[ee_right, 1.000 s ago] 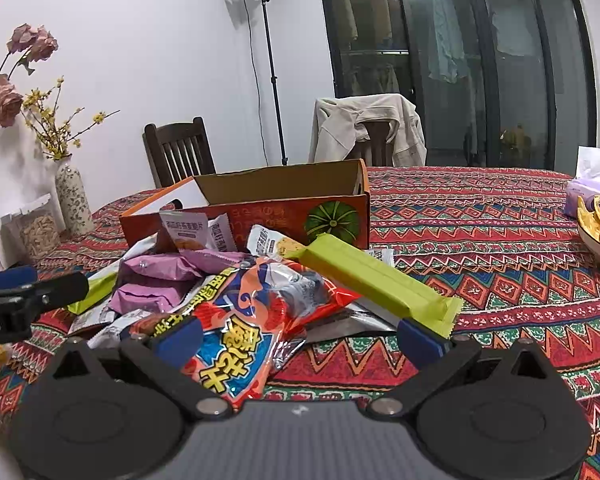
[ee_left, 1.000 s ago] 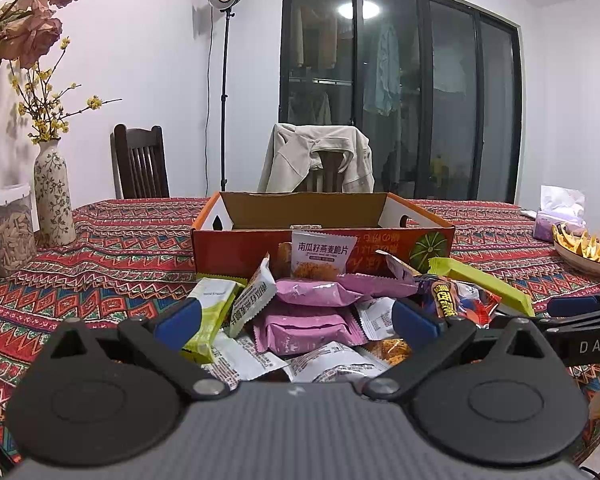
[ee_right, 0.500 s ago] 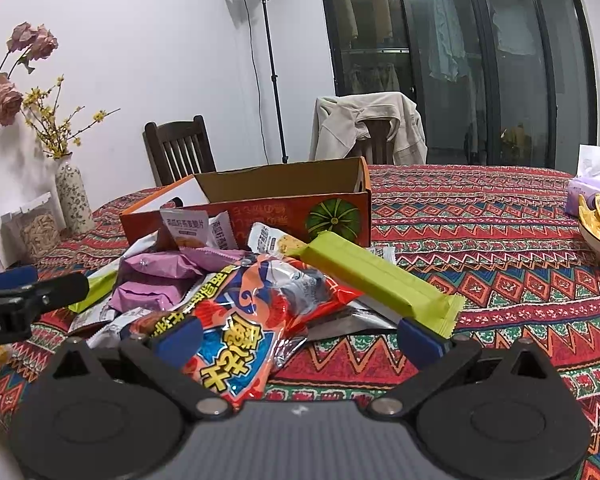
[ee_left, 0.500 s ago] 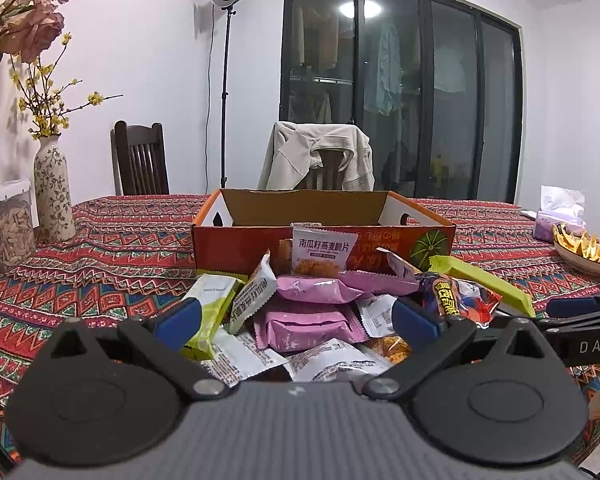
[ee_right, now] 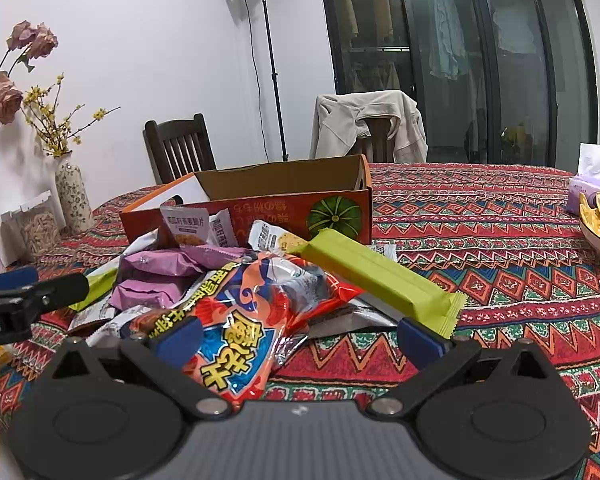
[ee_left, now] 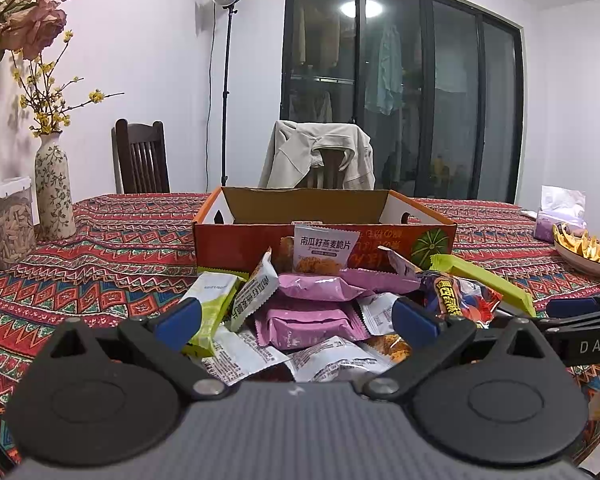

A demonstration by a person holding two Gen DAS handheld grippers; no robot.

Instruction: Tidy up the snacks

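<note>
A pile of snack packets lies on the patterned tablecloth in front of an open orange cardboard box (ee_left: 240, 240), also in the right wrist view (ee_right: 260, 208). The pile holds pink packets (ee_left: 308, 320), white packets (ee_left: 326, 246), a light green packet (ee_left: 212, 296), a long green bar (ee_right: 376, 276) and a big red-orange bag (ee_right: 252, 312). My left gripper (ee_left: 296, 320) is open and empty, just before the pink packets. My right gripper (ee_right: 300, 334) is open, its fingers either side of the red-orange bag's near end.
A flower vase (ee_left: 54, 196) and a clear jar (ee_left: 4, 224) stand at the left. A bowl of yellow chips (ee_left: 588, 248) and a tissue pack (ee_left: 560, 212) stand at the right. Chairs stand behind the table.
The left gripper has drifted slightly; the vase and jar sit a little more to the right in its view. The right gripper has barely moved.
</note>
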